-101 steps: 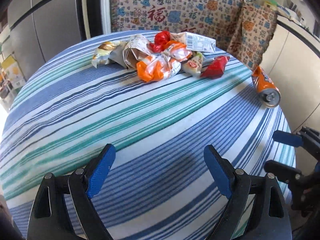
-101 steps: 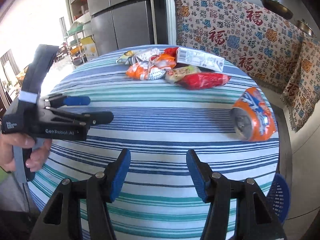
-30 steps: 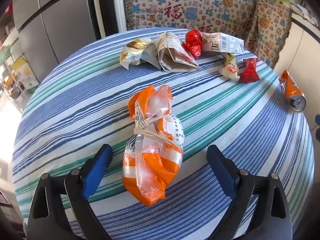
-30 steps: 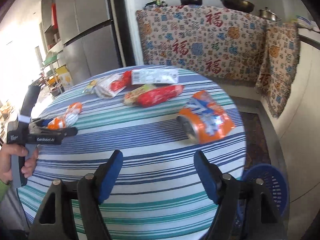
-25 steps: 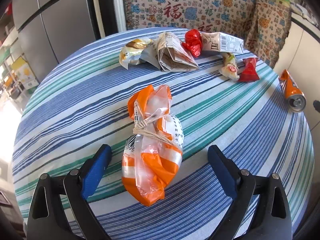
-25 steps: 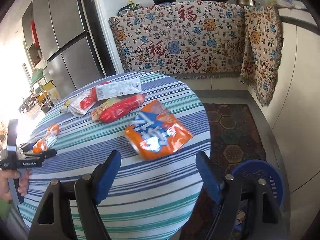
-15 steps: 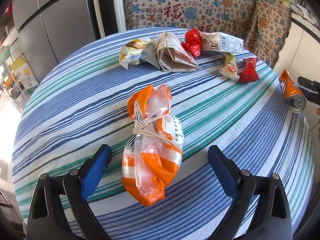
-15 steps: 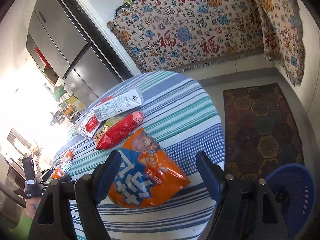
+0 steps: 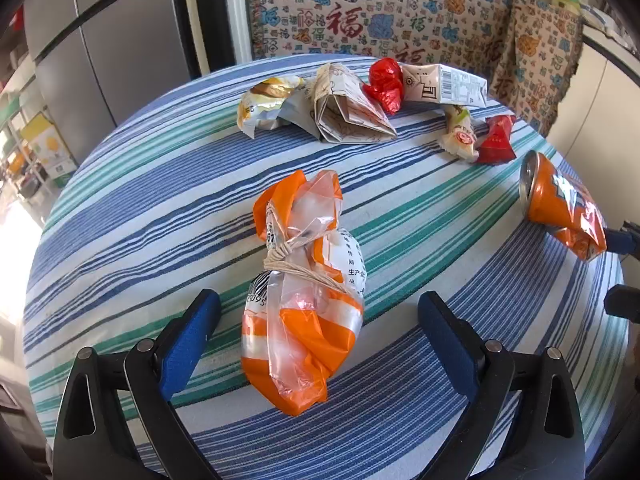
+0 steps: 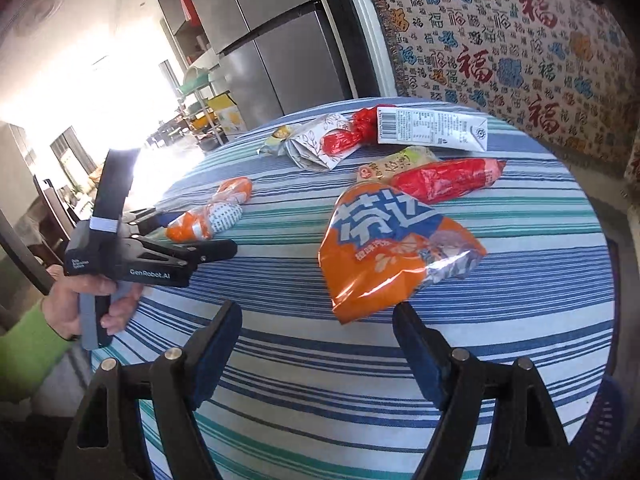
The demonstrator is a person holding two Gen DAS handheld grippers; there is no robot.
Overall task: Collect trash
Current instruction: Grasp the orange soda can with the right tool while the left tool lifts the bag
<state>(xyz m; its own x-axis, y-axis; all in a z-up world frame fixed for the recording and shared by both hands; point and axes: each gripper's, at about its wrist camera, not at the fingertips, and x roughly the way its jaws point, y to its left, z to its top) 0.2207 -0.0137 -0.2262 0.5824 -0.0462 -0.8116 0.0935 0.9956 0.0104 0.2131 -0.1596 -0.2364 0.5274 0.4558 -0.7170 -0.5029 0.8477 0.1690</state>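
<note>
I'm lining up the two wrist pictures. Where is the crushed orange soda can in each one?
Left wrist: crushed orange soda can at the right edge of the table, open end up-left.
Right wrist: centre, just ahead of the open right gripper.
Shared landmark: the white carton at the table's far side.

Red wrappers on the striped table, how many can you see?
2. A crumpled red plastic wrapper lies at the far side against the white carton. A long red snack packet lies nearer, behind the crushed orange can. More may be hidden underneath.
</note>
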